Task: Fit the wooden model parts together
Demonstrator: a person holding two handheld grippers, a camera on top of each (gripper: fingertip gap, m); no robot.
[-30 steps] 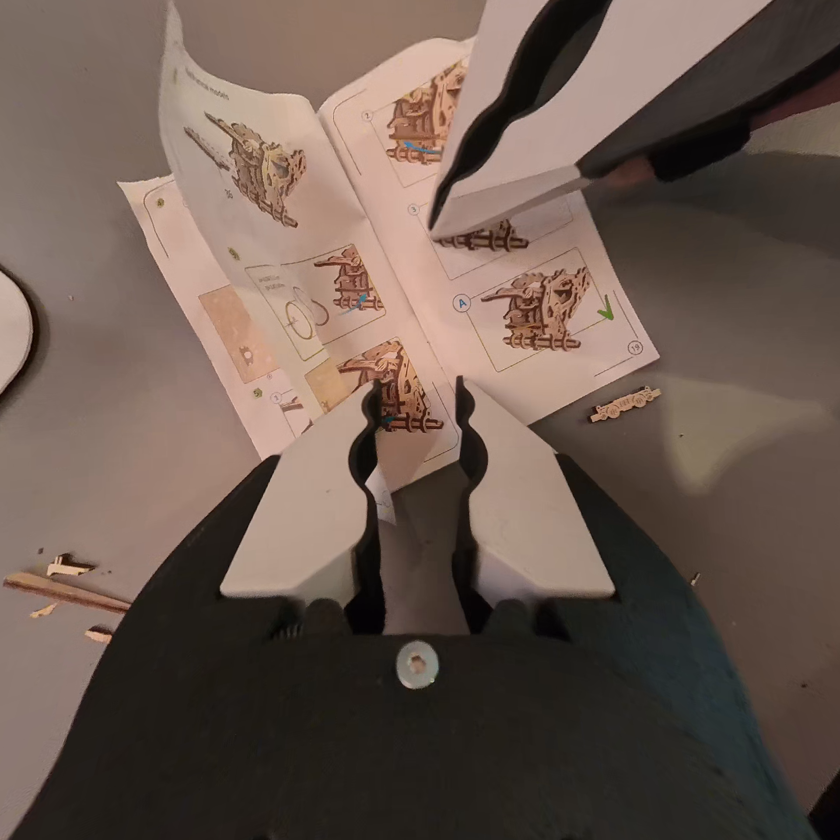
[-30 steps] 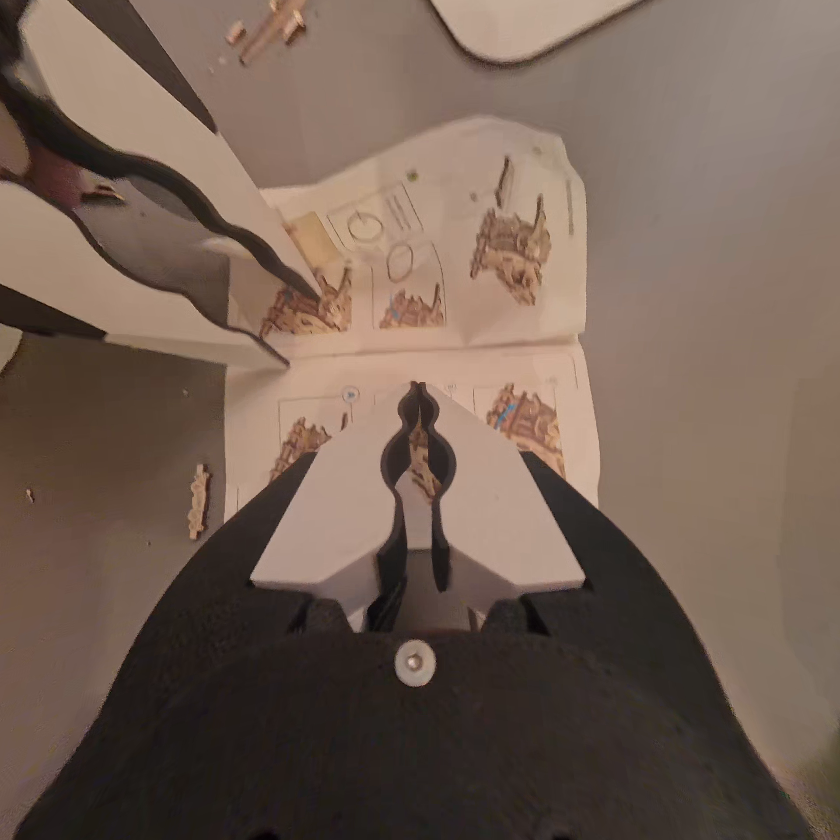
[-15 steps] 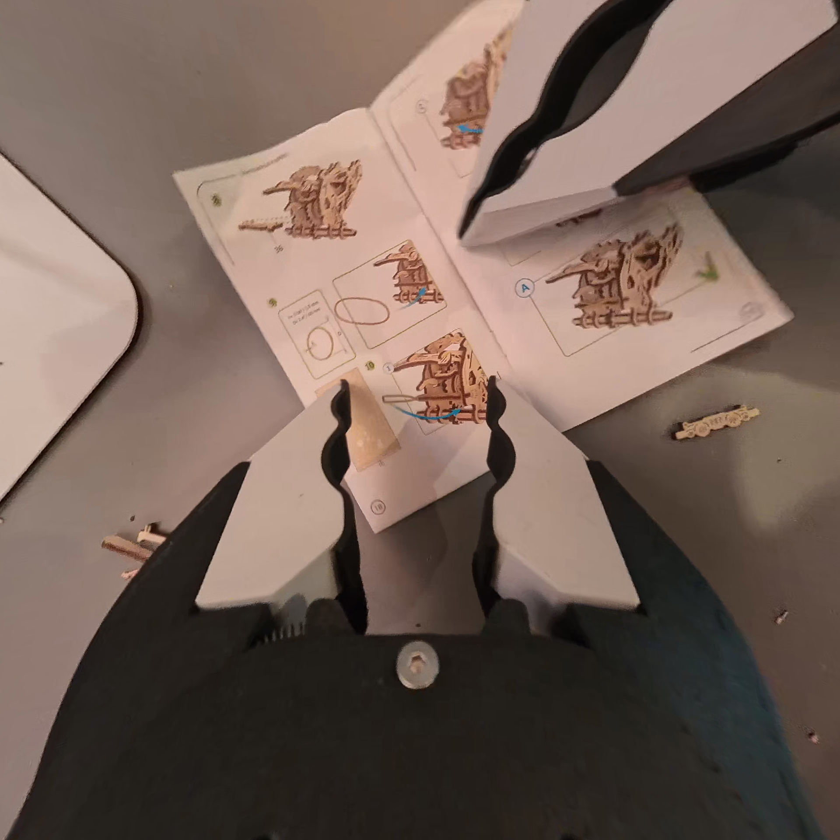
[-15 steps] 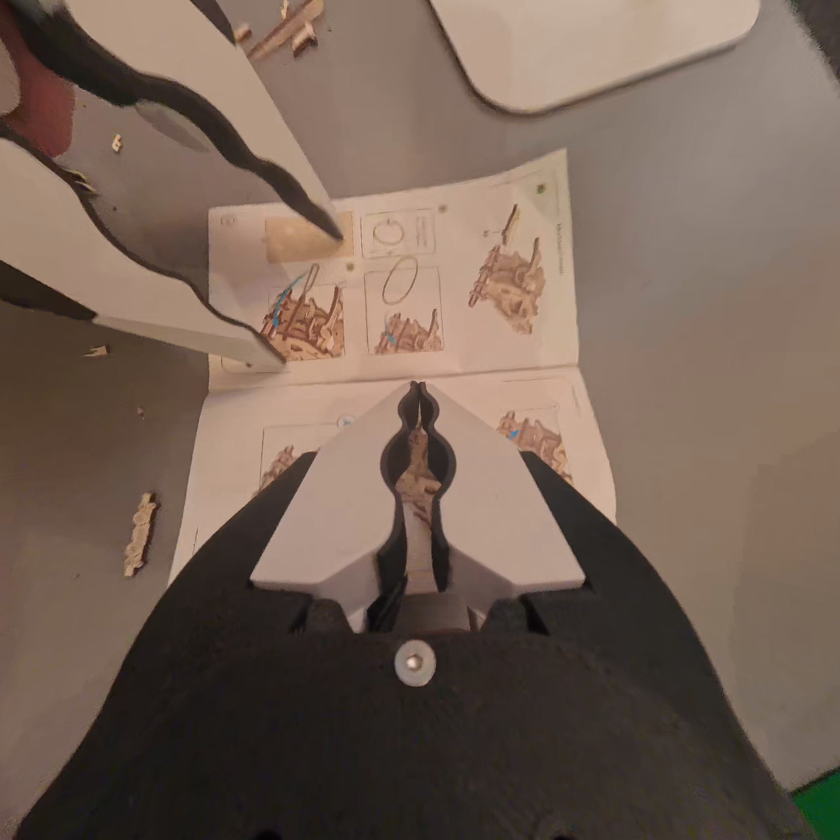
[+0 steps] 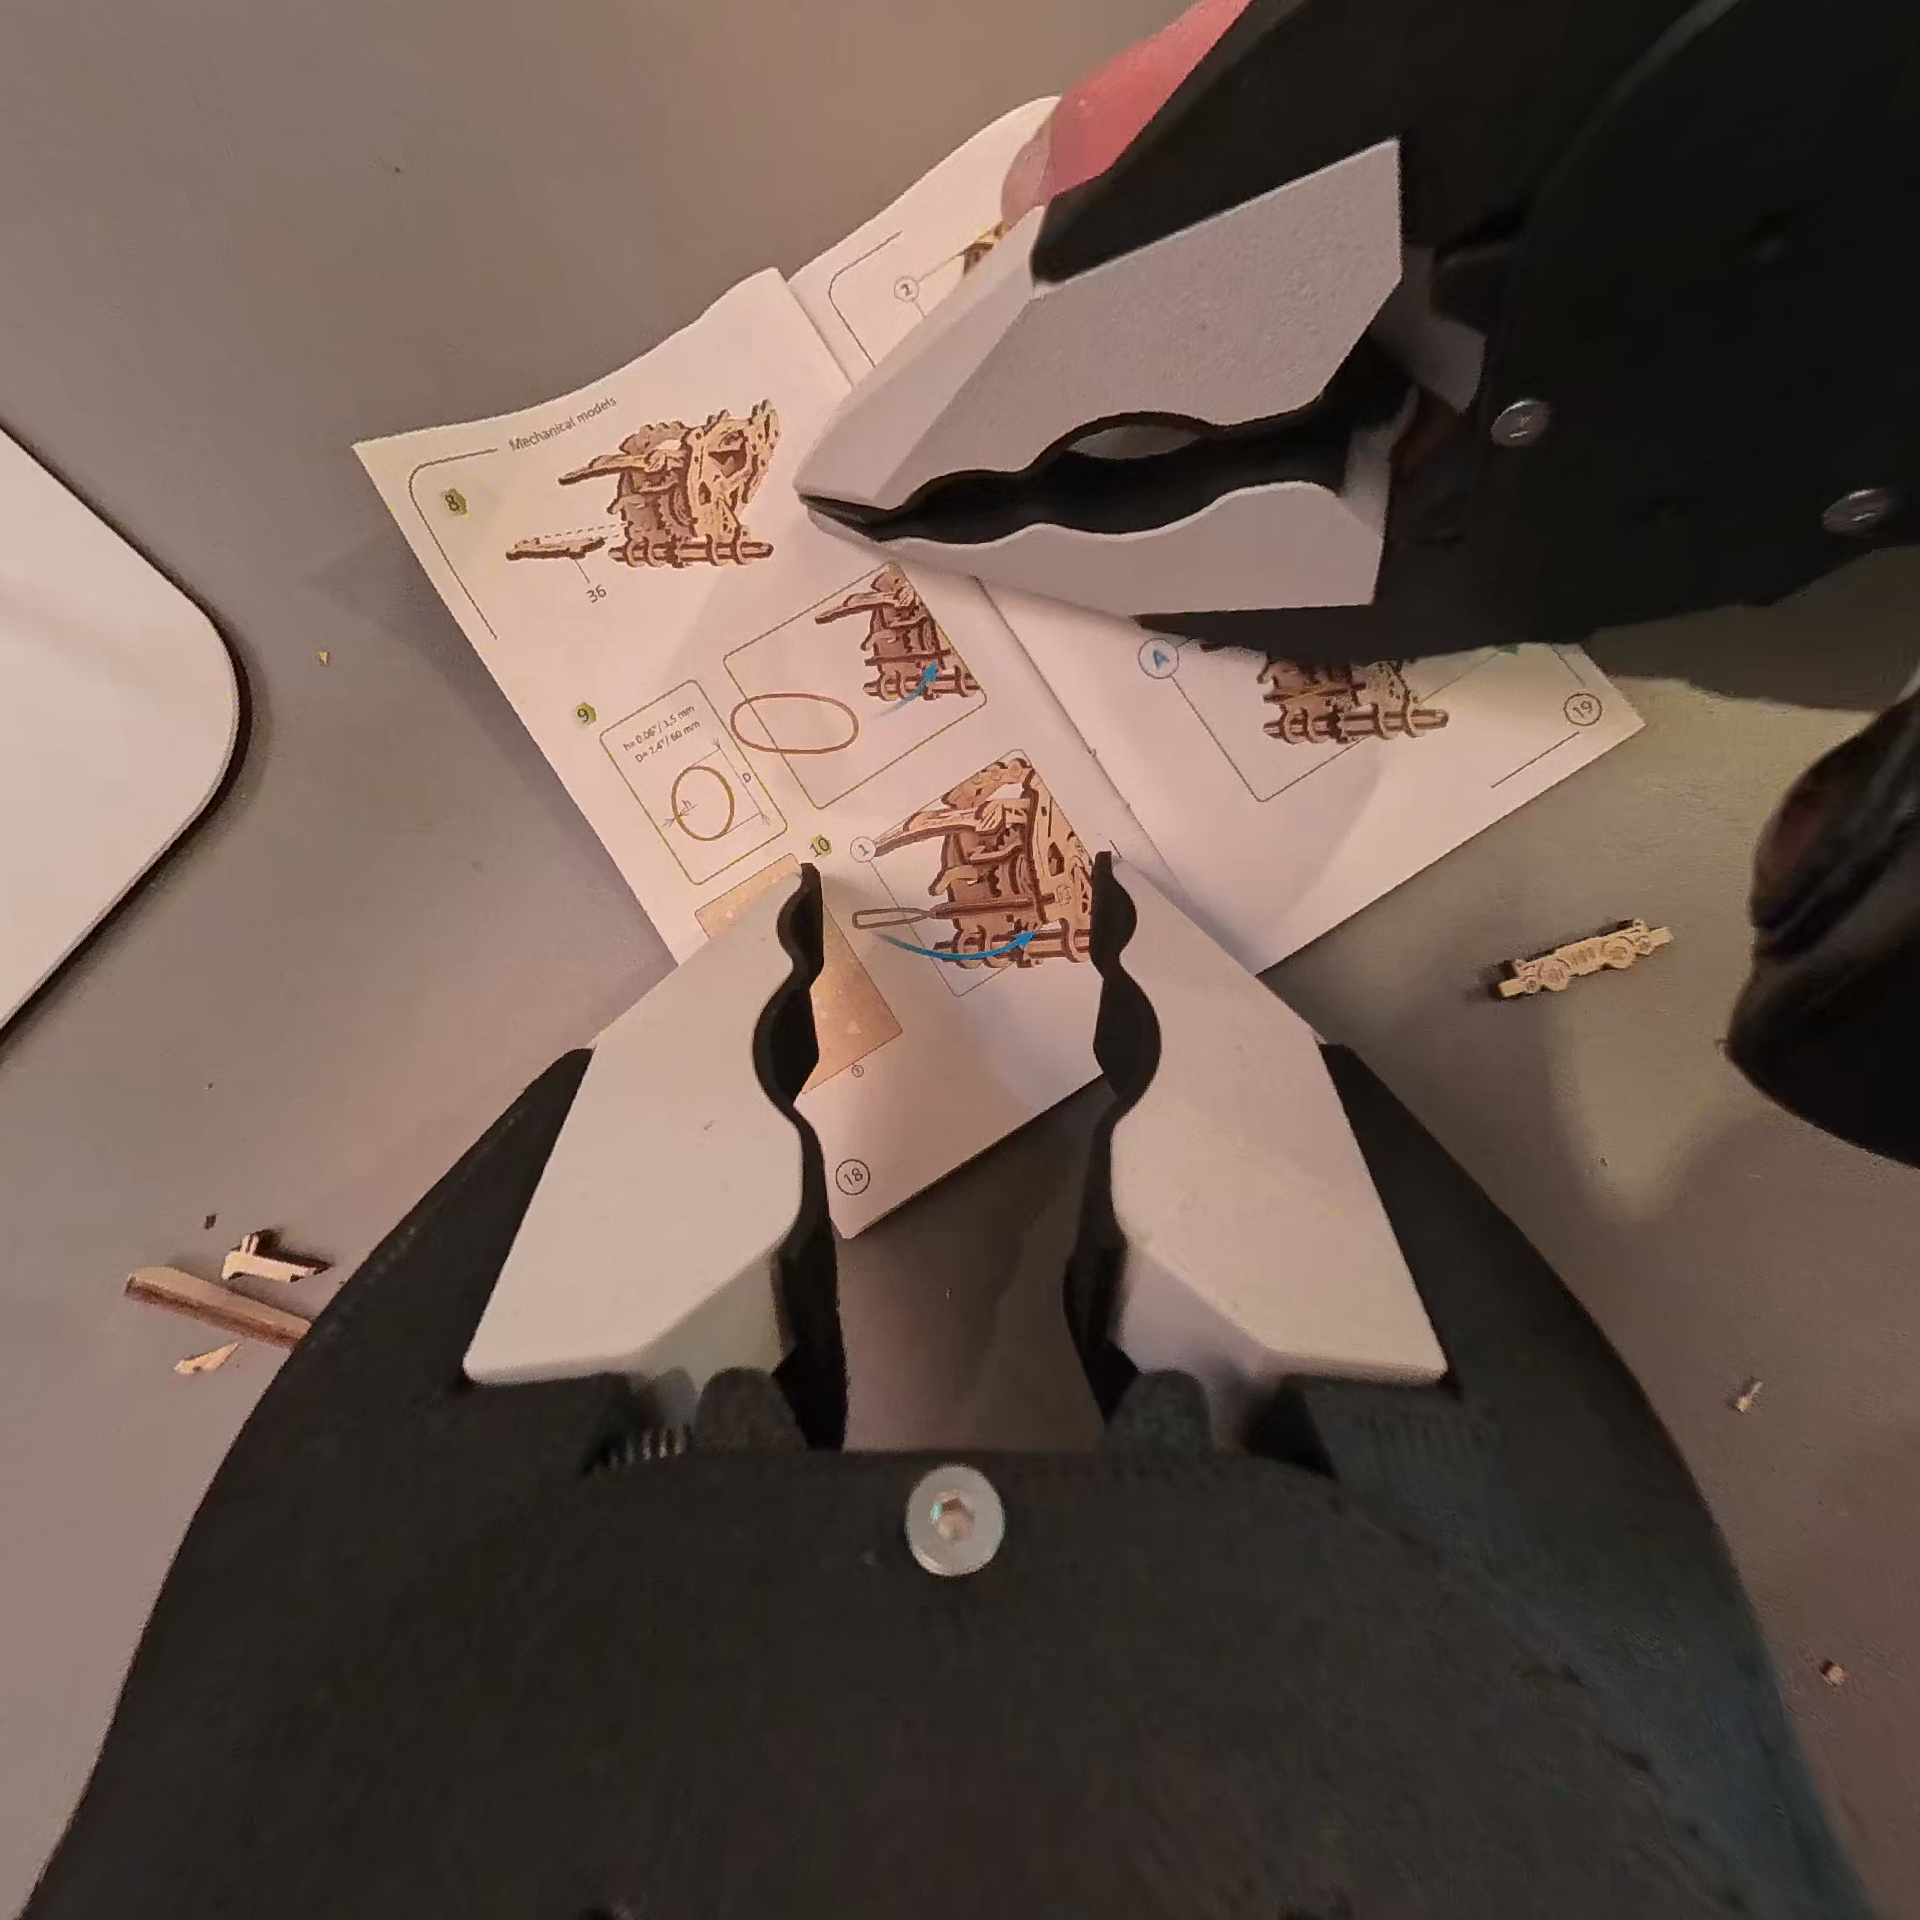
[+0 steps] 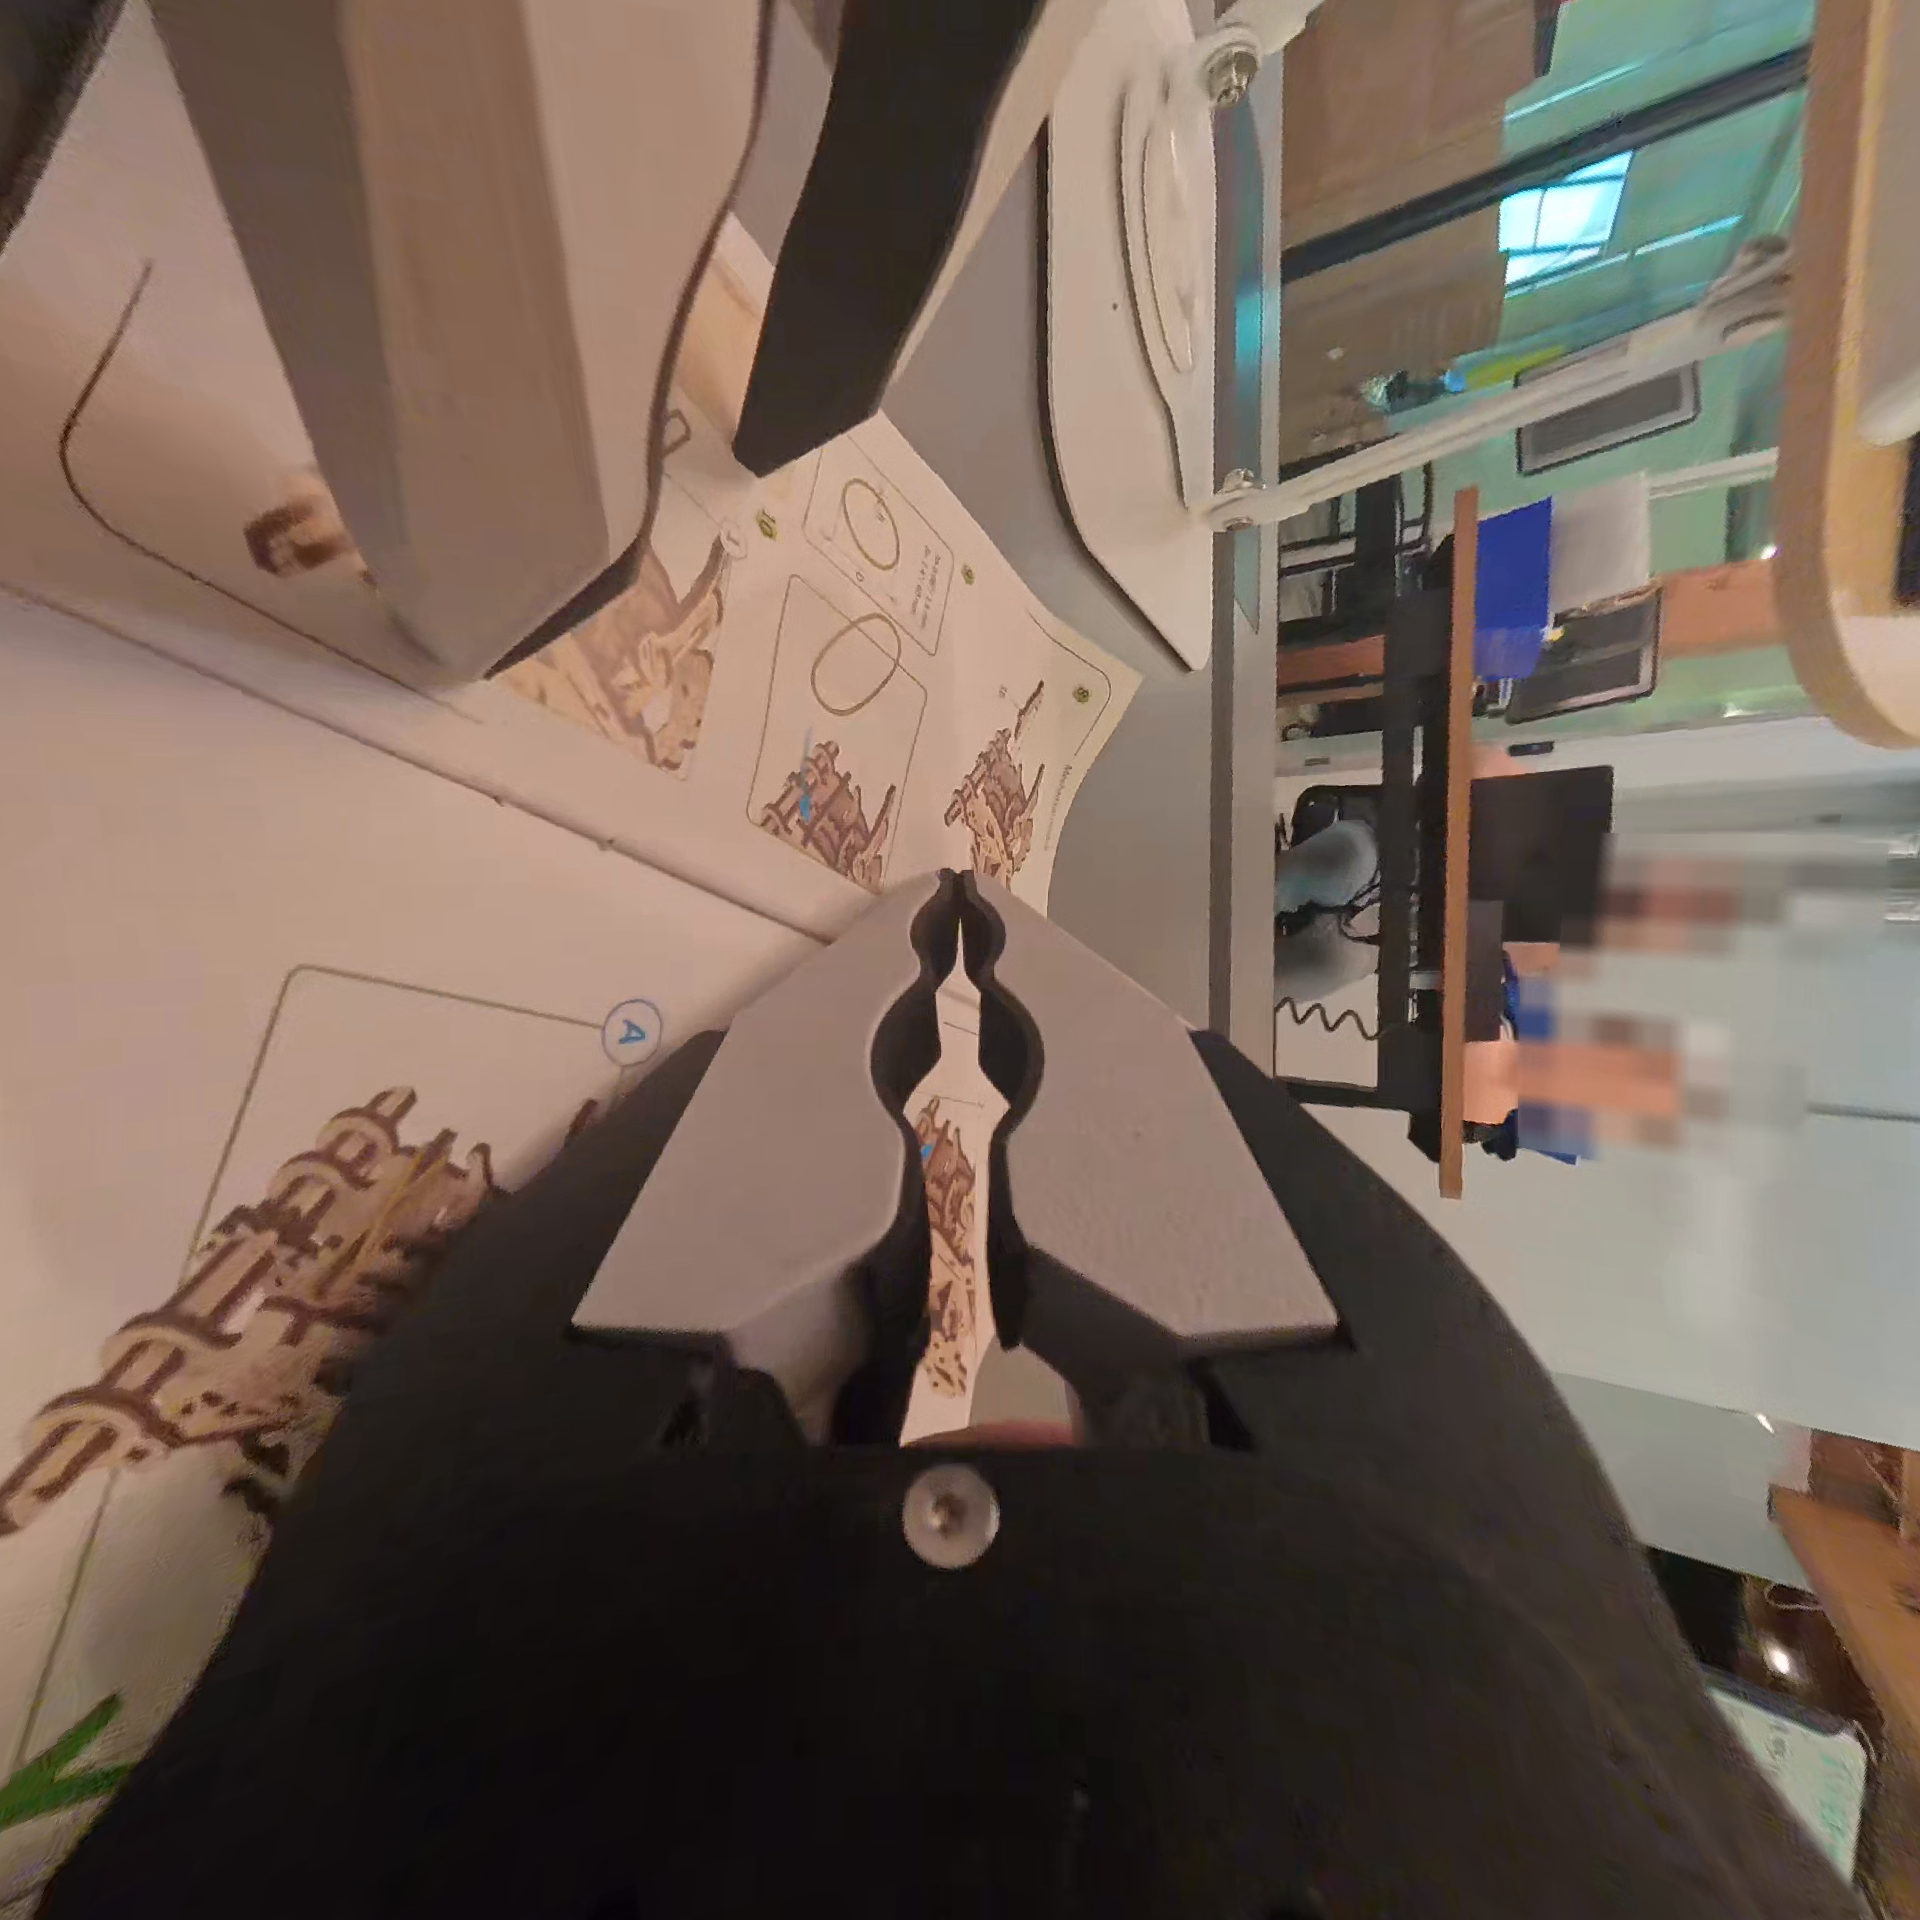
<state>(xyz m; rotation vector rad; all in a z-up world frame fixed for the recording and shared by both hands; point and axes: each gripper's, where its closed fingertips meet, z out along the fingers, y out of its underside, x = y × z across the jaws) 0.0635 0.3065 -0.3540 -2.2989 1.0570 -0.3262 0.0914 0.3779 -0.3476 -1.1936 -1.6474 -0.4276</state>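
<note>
An open instruction booklet (image 5: 727,675) lies flat on the grey table; it also shows in the right wrist view (image 6: 364,831). A small flat wooden part (image 5: 1584,958) lies on the table right of the booklet. My left gripper (image 5: 951,873) is open and empty, its fingertips over the booklet's near page. My right gripper (image 6: 956,883) is shut on nothing and is rolled onto its side low over the booklet. It shows at the upper right of the left wrist view (image 5: 821,504). The left gripper (image 6: 644,561) shows at the top left of the right wrist view.
Wood scraps and a thin stick (image 5: 223,1304) lie on the table at the left. A white rounded board (image 5: 94,727) lies at the far left and also shows in the right wrist view (image 6: 1101,520). Desks and shelves stand beyond the table's edge (image 6: 1236,727). About 8 cm separates my left fingertips from my right. To the thin stick (image 5: 223,1304): left tips about 12 cm, right tips about 20 cm.
My left gripper opened wider and let go of the lifted page, which now lies flat. My right gripper stayed shut, rolled onto its side and dropped close to the booklet.
</note>
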